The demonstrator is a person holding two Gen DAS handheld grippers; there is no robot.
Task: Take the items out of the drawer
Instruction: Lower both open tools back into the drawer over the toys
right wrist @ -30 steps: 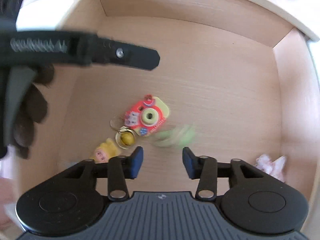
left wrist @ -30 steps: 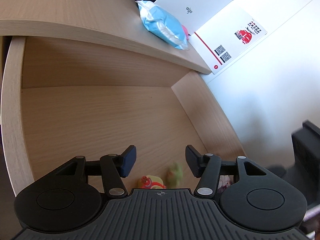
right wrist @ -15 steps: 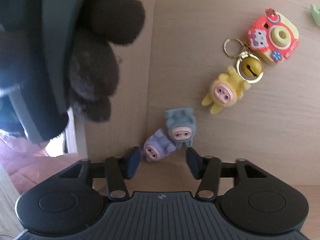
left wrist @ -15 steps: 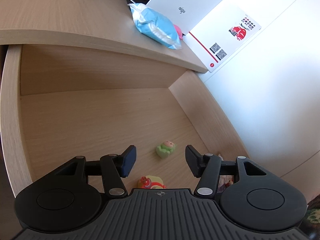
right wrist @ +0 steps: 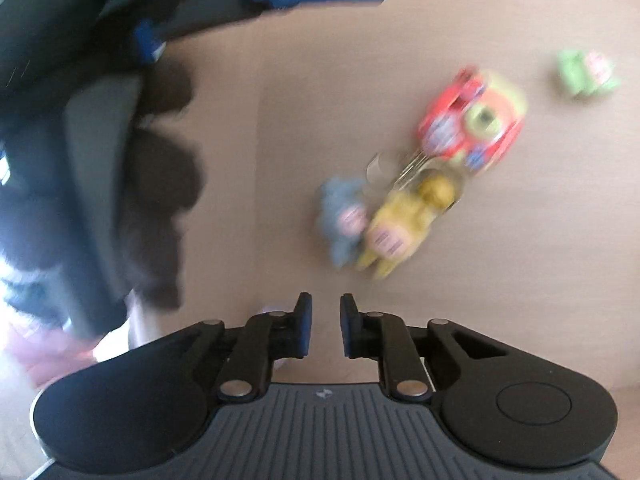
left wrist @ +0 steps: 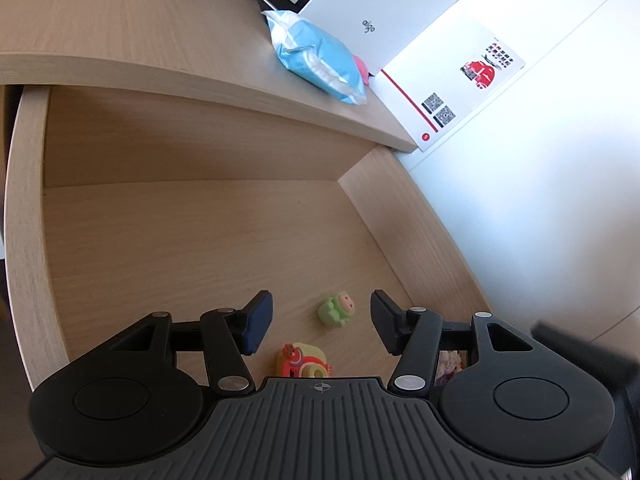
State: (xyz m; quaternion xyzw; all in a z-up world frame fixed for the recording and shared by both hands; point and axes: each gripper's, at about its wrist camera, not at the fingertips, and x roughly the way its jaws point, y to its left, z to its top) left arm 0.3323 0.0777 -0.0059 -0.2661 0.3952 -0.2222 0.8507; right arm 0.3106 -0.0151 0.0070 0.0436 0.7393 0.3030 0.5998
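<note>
Jaws beside possibly grey-blue doll [right wrist: 343, 216]

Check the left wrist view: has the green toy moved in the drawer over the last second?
Yes. The green toy came up from the near edge, away from the toy camera, and has since settled.

The left wrist view looks forward and slightly down along its fingers into the open drawer [left wrist: 120, 240], taking in the back wall, the desk top [left wrist: 120, 20] above and a white wall to the right. The right wrist view looks steeply down at the drawer floor from close by, blurred. Both views share the green toy [left wrist: 336, 312] [right wrist: 586, 74] and the red camera toy [left wrist: 302, 362] [right wrist: 474, 118].
</note>
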